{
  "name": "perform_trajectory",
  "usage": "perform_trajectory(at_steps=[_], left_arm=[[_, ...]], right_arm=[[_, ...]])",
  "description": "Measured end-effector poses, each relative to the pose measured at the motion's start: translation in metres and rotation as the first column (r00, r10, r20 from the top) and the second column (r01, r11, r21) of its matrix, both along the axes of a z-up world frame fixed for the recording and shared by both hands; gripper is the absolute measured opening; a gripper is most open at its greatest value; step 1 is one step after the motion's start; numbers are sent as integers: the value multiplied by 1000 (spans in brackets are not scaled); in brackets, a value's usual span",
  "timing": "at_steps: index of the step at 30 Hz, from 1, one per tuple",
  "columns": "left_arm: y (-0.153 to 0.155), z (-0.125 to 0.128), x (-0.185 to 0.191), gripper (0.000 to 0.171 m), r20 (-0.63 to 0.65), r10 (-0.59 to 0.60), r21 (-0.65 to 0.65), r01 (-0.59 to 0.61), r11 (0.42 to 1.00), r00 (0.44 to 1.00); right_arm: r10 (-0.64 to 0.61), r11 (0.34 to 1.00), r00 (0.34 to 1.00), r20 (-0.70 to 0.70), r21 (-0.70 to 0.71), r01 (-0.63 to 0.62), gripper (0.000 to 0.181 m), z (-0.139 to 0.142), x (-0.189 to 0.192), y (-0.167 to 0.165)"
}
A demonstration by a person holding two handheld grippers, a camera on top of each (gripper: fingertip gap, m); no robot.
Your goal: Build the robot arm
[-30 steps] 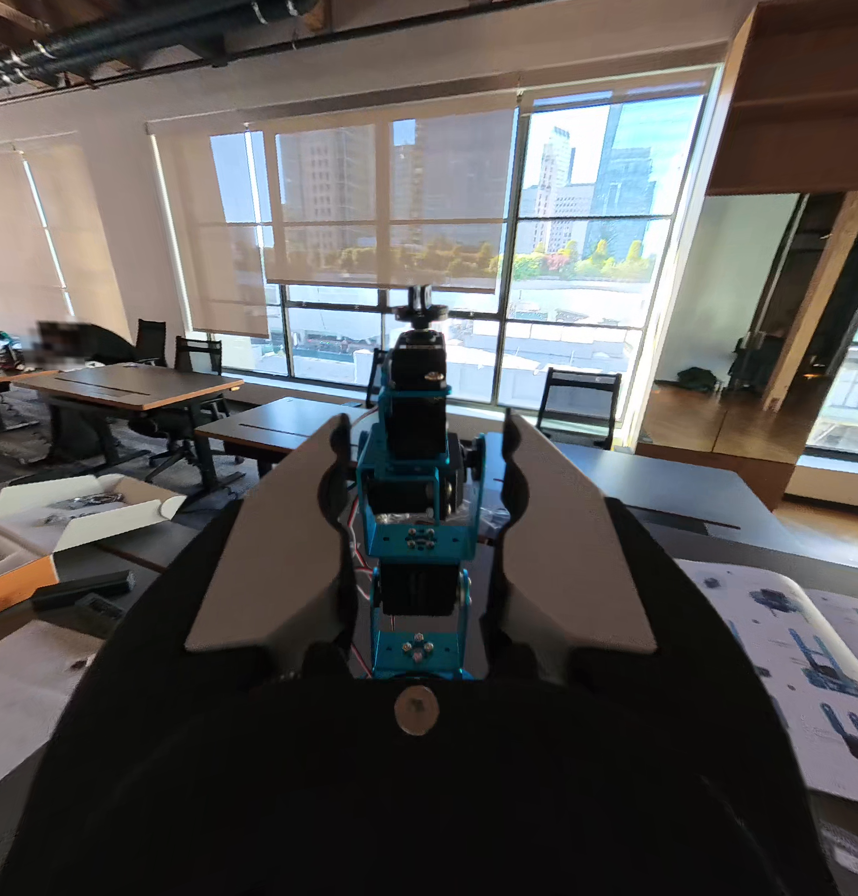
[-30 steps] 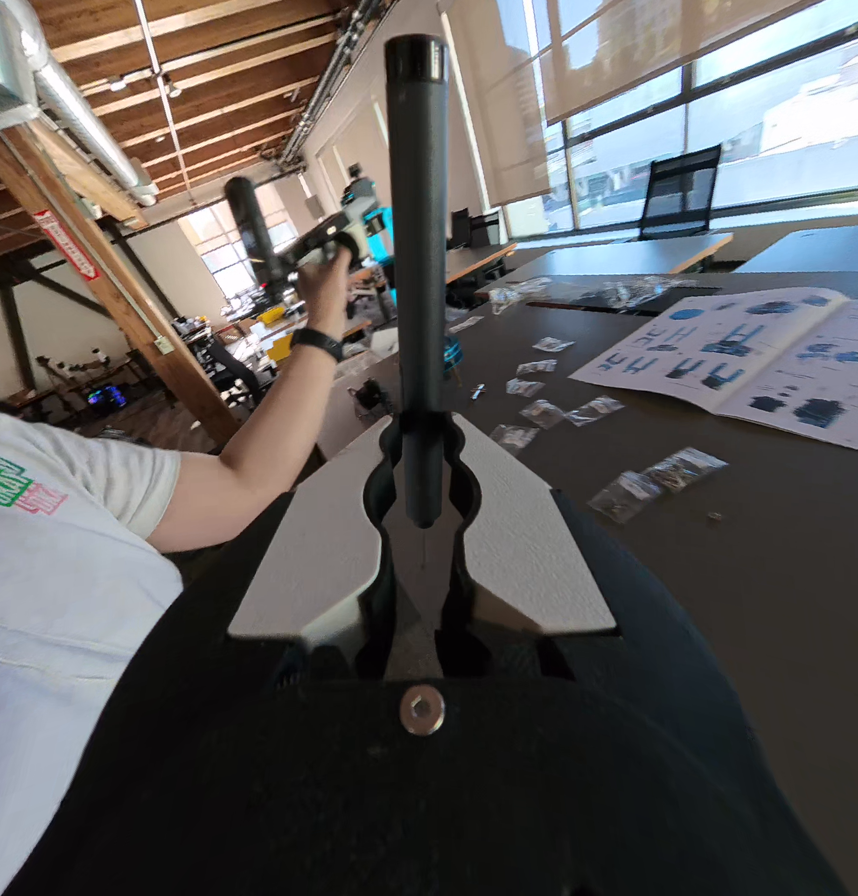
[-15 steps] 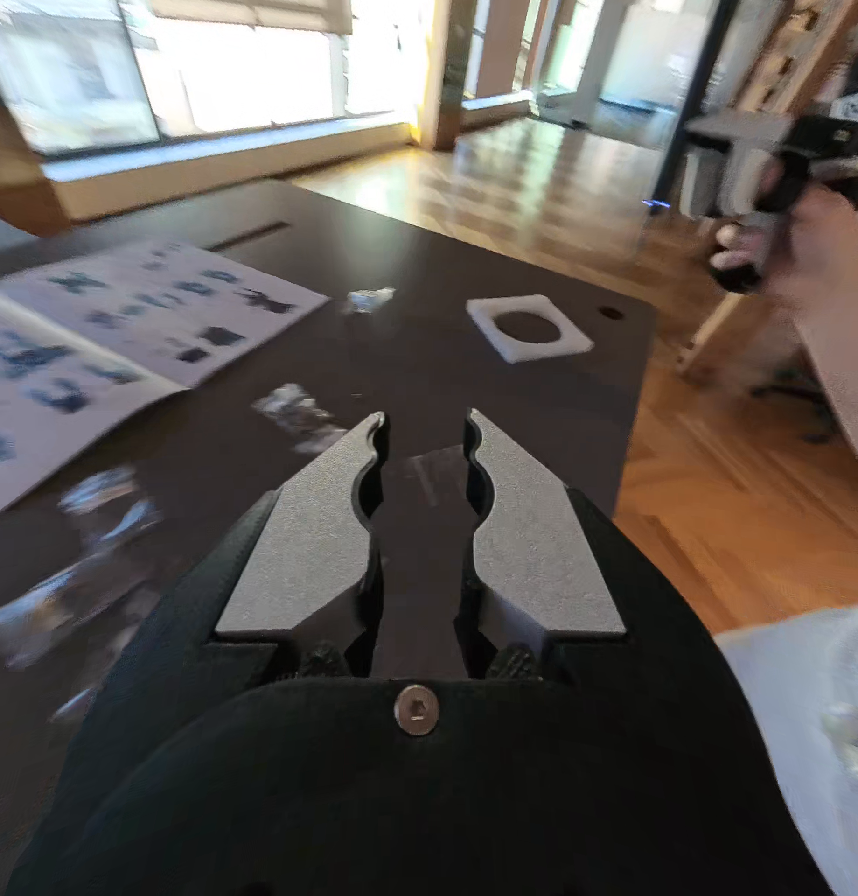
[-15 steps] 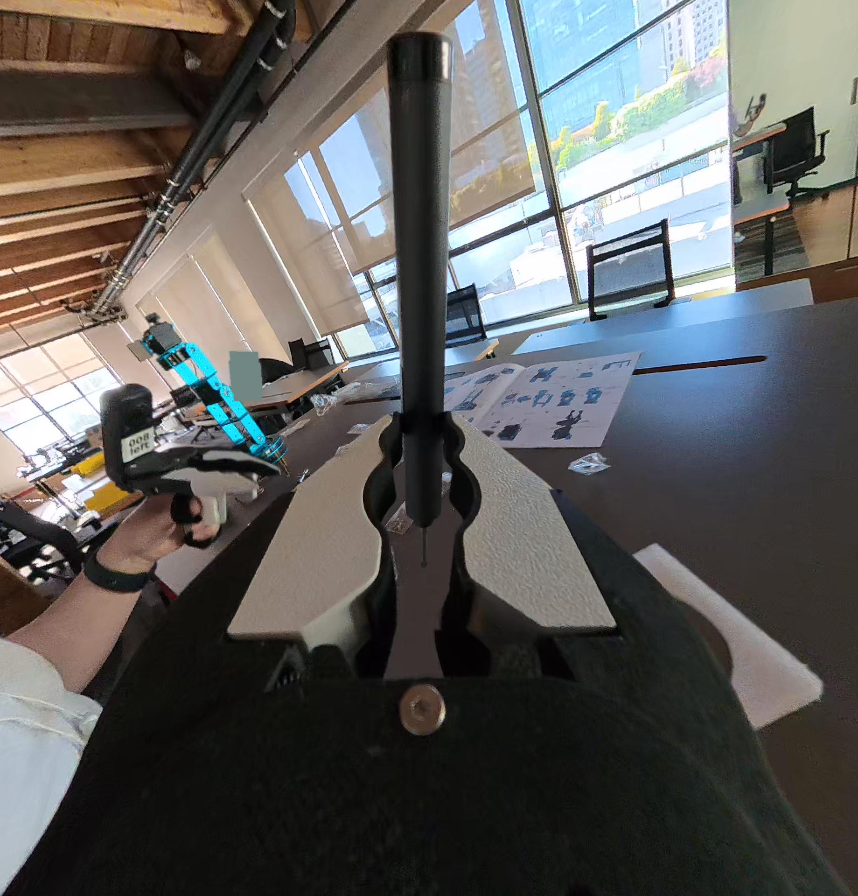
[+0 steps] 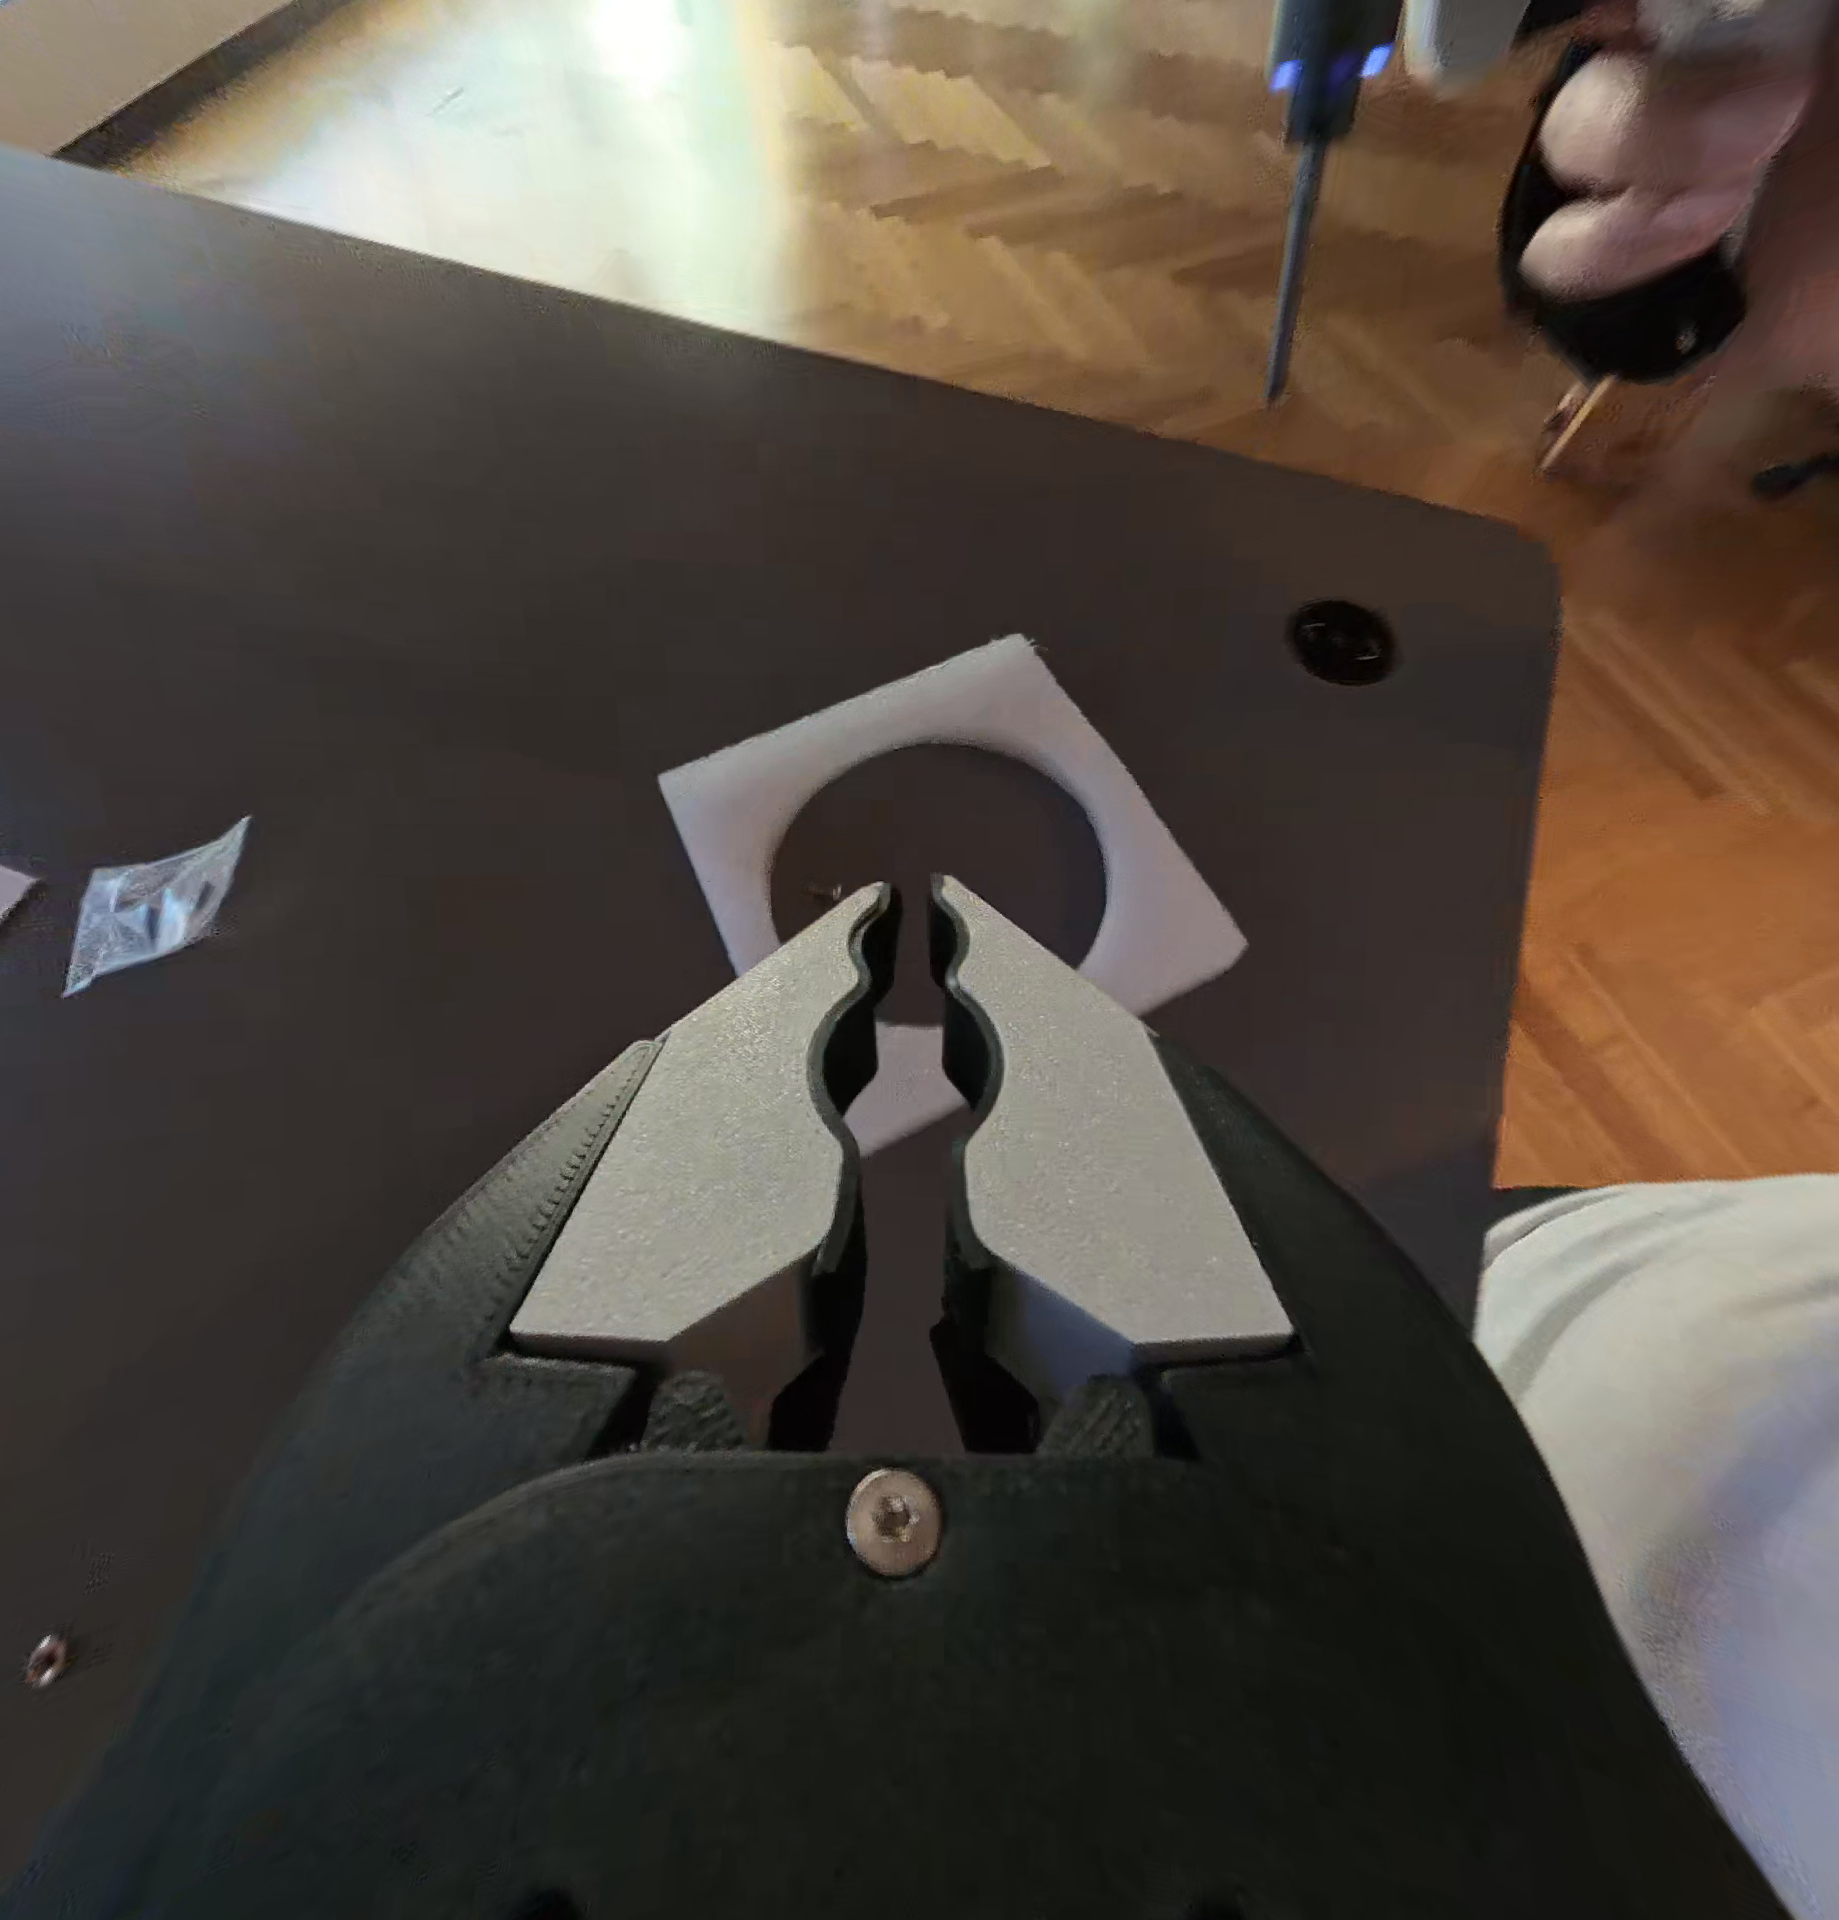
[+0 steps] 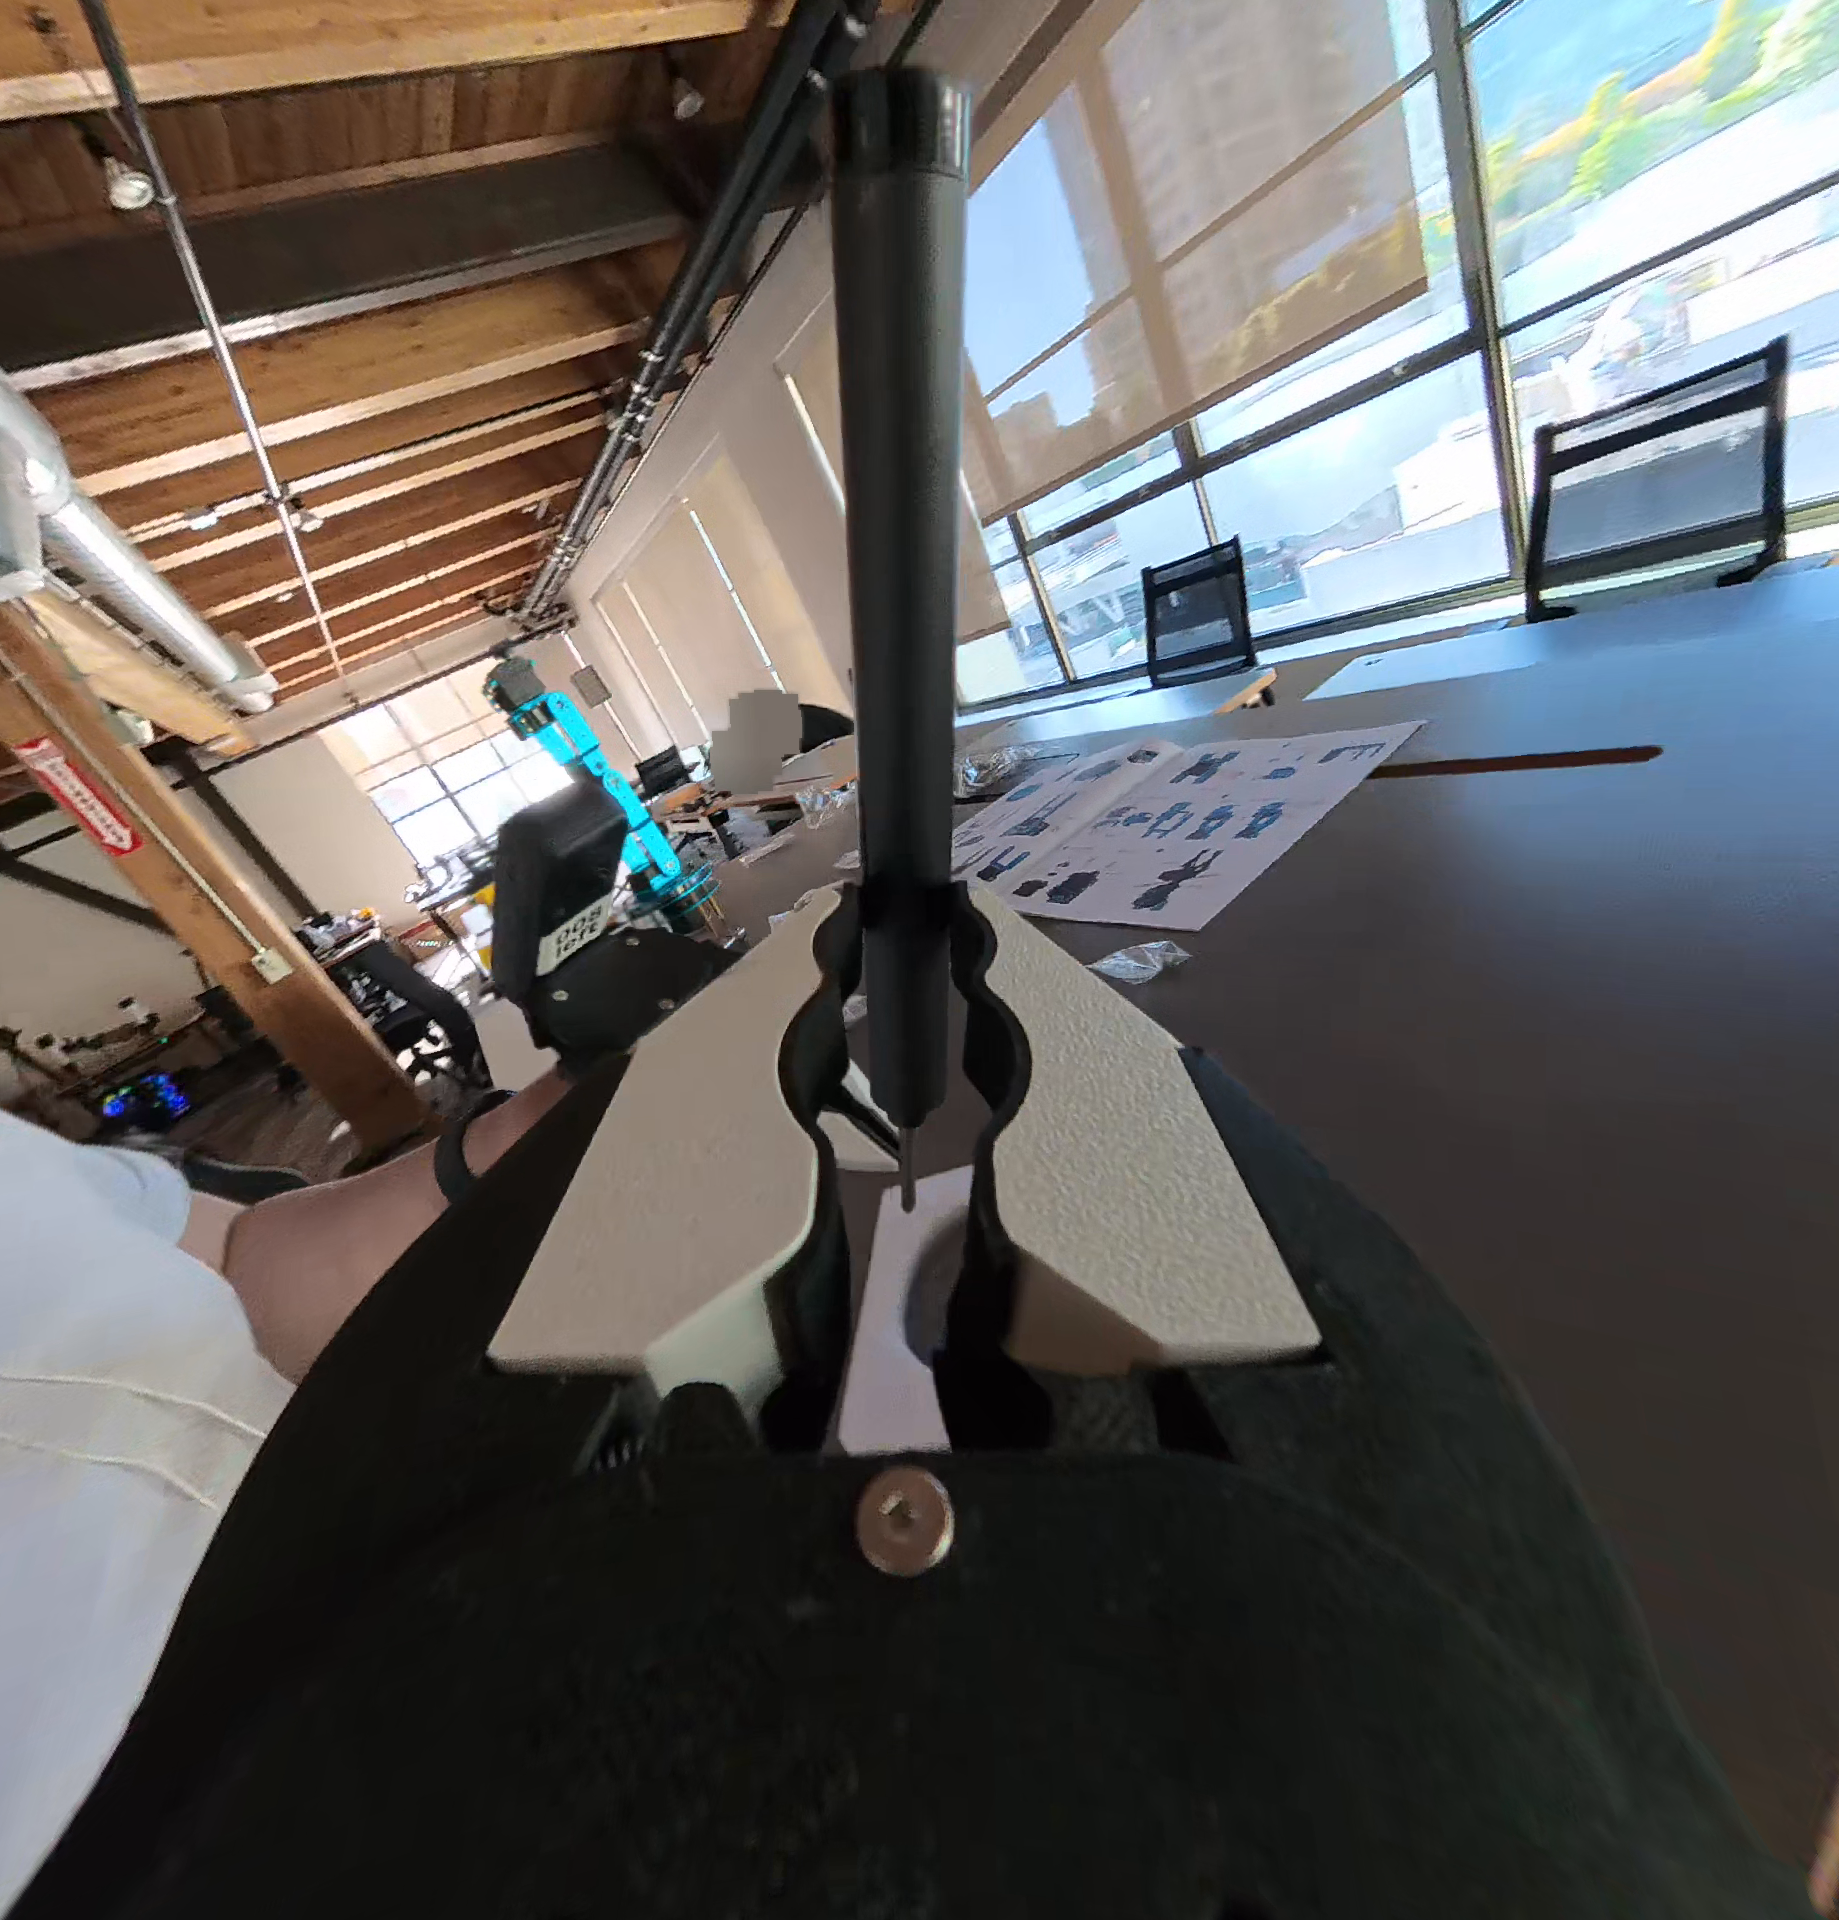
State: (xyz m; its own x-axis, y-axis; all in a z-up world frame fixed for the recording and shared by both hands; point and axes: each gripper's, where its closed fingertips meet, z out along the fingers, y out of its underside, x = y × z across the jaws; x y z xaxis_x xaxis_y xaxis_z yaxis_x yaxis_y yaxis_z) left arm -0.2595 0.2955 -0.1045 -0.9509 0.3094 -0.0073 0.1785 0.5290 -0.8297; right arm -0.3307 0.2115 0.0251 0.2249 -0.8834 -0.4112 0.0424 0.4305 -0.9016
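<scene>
A: Hovering over the dark worktop (image 5: pixel 479 520), the left hand-held gripper (image 5: pixel 912 896) has its fingers drawn to a narrow gap with nothing between them; the tips sit above the round hole of the white foam square (image 5: pixel 1008 696).

B: What lies around that foam square?

A: A tiny screw (image 5: pixel 821 890) rests inside the hole, just left of the fingertips. A small clear bag of parts (image 5: pixel 151 907) lies well to the left of the square, and a round dark hole in the worktop (image 5: pixel 1339 641) is beyond its far right corner.

B: And the right hand-held gripper (image 6: pixel 907 902)?

A: Its fingers are clamped on a slim dark screwdriver (image 6: pixel 899 499), held upright, thin bit pointing down over the foam square (image 6: pixel 894 1340). In the left wrist view the same screwdriver (image 5: pixel 1299 208) appears blurred, above and to the right of the square.

B: Farther off?

A: An open instruction booklet (image 6: pixel 1185 821) lies beyond the square, and a blue robot arm (image 6: pixel 624 821) stands far to its left.
</scene>
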Motion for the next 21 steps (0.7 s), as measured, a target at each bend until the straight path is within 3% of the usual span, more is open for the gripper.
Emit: perform_trajectory(at_steps=[4,12,16,21], left_arm=[[-22,-24,3,6,41,84,95,-88,992,996],[-28,-45,11,8,139,156,173,-179,969,978],[-30,-48,6,21,141,84,177,-109,978,986],[-27,-57,13,17,223,13,241,-68,968,975]], right_arm=[[80,997,997,3,-23,-80,15,6,-6,-23],[210,978,977,33,-24,-210,15,0,-2,-30],[261,965,965,25,-11,-261,15,-2,1,-31],[287,958,958,13,-27,-286,15,-5,2,-31]])
